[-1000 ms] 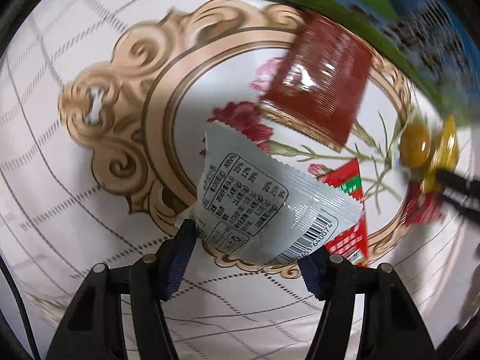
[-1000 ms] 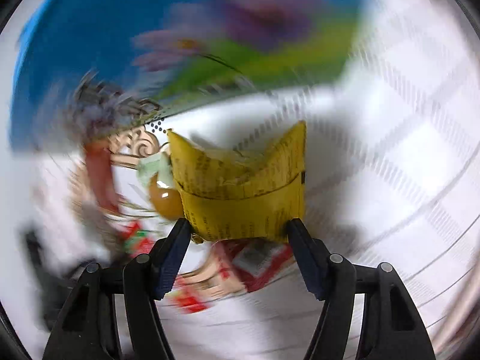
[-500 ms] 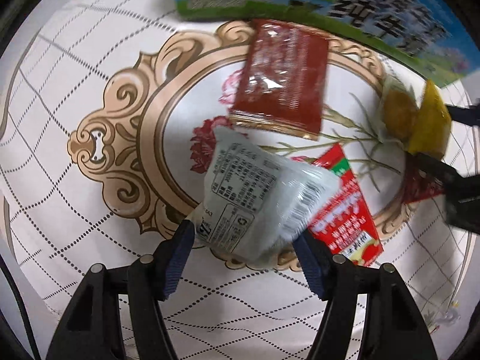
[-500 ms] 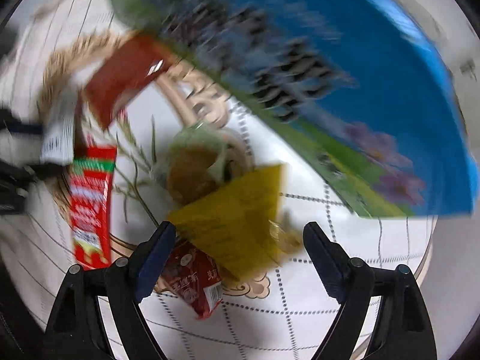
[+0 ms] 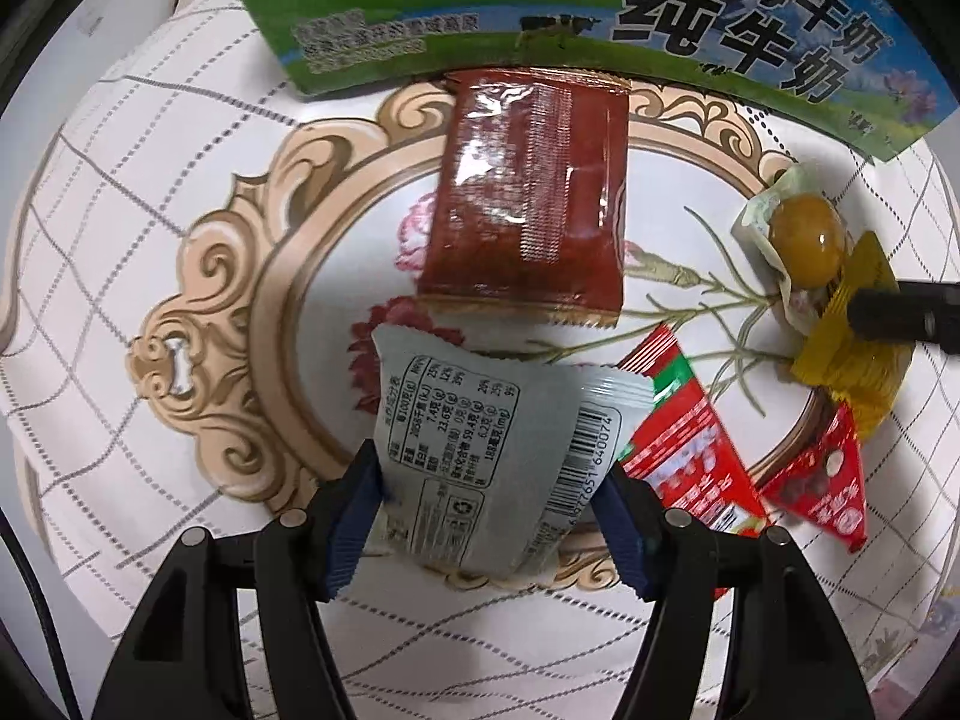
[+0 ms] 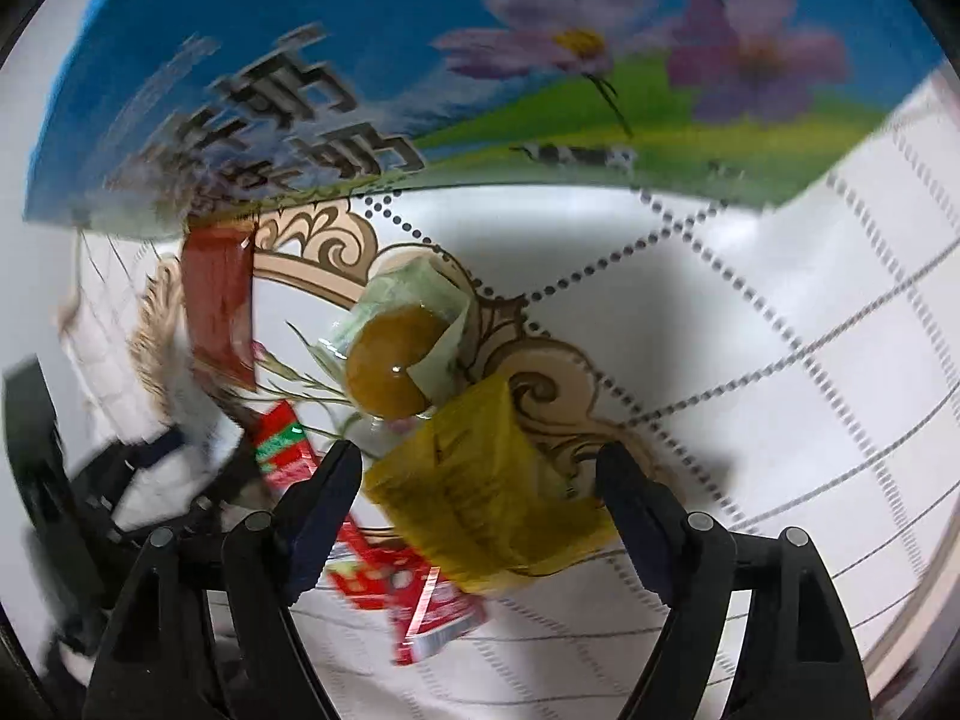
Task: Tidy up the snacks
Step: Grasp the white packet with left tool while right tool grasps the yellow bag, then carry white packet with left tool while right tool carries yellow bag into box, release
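Two grippers are at work over a table [image 5: 120,192] with a patterned cloth. Nearest the left camera, the left gripper [image 5: 489,504] is clenched on a pale grey snack pouch [image 5: 480,456], its blue pads pinching the lower sides so the film bows between them. I judge the pouch light, soft and puffy, a little slick, so a hold low on the body or at the crimped seam should serve without crushing what is inside.

In the right view, the right gripper [image 6: 480,480] has its fingers spread wide, and a yellow sachet [image 6: 480,492] lies between them; it looks released or barely touched, though blur makes contact hard to judge. It seems thin, floppy and nearly weightless, best pinched flat across an edge.

Just beside the pouch lie a red sachet [image 5: 684,450] and a smaller red triangular packet [image 5: 822,480]. Further out, a brown egg-like snack in clear wrap [image 5: 804,234] touches the yellow sachet; it looks round and slippery, likely to roll, and I would take it by the wrap's loose end. Beyond, a dark red flat pack [image 5: 528,192] lies near the middle, stiffer-looking and glossy. Farthest stands a milk carton box [image 5: 540,0]
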The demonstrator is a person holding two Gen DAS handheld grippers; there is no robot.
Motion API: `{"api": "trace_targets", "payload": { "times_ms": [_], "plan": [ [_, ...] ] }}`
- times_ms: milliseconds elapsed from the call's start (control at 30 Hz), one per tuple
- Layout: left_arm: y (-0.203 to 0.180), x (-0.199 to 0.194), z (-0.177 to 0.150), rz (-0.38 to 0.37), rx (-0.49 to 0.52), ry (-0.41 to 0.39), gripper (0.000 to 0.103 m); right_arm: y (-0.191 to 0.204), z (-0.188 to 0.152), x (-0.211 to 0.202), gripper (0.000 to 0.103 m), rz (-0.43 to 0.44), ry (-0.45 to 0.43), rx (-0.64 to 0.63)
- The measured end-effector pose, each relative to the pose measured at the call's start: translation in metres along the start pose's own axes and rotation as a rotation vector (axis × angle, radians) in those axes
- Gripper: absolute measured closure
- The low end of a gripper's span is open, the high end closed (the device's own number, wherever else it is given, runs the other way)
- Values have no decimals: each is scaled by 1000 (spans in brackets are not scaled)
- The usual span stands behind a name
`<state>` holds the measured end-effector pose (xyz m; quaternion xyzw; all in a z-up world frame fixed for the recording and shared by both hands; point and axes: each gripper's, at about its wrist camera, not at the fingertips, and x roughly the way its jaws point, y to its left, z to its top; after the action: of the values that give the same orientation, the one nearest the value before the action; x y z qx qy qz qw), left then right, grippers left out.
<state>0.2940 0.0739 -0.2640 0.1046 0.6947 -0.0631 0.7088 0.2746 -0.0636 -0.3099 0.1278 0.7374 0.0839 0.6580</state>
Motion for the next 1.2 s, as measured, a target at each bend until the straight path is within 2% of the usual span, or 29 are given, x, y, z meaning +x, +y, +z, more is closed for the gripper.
{"api": "trace_targets", "payload": {
  "times_ms": [100, 233, 267, 300, 400, 467, 533, 600, 667, 767, 800, 867, 1000, 1200],
  "plan": [
    [1, -1, 0, -27, -44, -15, 45, 27, -20, 8, 20, -50, -23, -126],
    [30, 0, -12, -90, -176, 21, 47, 63, -45, 25, 21, -229, -13, -327],
    [34, 3, -14, -118, -213, 47, 47, 63, -49, 31, 29, -264, -3, -322],
    [38, 5, -16, -145, -239, 63, 46, 58, -51, 33, 46, -268, 1, -292],
    [43, 14, -15, -201, -265, 86, 43, 25, -49, 28, 46, -144, -39, -32],
    [37, 18, -12, -191, -221, 104, 43, 0, -50, 23, 45, -27, -64, 143],
    [35, 24, -6, -165, -197, 93, 43, -13, -50, 22, 43, 47, -51, 220],
    [28, 23, -7, -147, -199, 76, 44, -17, -50, 17, 38, 52, -61, 206],
    [2, 16, -23, -119, -200, 54, 50, -8, -49, 13, 38, -5, -62, 138],
    [-18, 6, -23, -90, -188, 26, 51, 11, -68, 22, 52, -113, -96, 74],
    [-17, 5, -28, -83, -184, 18, 51, 14, -71, 22, 54, -119, -107, 73],
    [-26, -10, -29, -86, -176, -1, 51, 27, -81, 24, 57, -95, -125, 105],
    [-38, -54, -34, -147, -156, -35, 51, 15, -89, -16, 57, -11, -166, 134],
    [-63, -138, 0, -241, -94, -162, 51, 39, -80, -91, 57, 115, -273, 88]
  ]
}}
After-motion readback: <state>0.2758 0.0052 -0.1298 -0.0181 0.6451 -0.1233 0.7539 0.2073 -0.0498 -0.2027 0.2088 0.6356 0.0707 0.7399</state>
